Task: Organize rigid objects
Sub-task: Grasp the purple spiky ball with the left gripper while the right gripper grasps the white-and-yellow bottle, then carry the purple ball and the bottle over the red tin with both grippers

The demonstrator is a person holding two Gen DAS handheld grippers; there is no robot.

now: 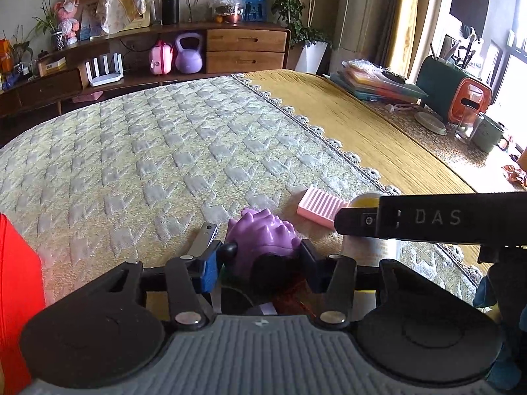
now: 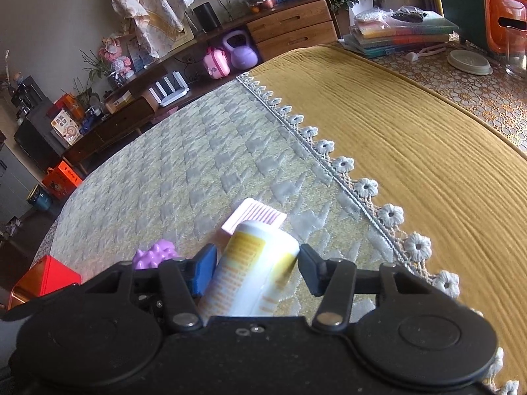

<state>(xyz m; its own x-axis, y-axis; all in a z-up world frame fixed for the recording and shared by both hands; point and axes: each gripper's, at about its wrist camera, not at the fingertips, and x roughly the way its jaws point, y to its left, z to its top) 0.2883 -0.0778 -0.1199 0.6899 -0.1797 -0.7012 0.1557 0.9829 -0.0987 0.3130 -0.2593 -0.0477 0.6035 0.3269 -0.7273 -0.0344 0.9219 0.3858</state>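
Two claws tilt steeply down over the counter, side by side, above its quilted grey-green cloth (image 1: 158,151). The left claw (image 1: 258,258) has its jaws half closed around a knobbly purple plastic toy (image 1: 260,237); the blue left pad and the black right pad both seem to touch its sides, so it looks gripped. A small silver metal clip (image 1: 202,240) lies just beside the left pad. The right claw (image 2: 257,270) straddles a white plastic bottle with a yellow printed label (image 2: 253,270), which leans between the jaws; the blue pad presses its left side and the black pad meets its right edge. Beyond the bottle a pink ribbed plastic tray (image 2: 255,219) lies flat on the cloth, near the lace border. At the left edge stands a red box (image 2: 49,278).
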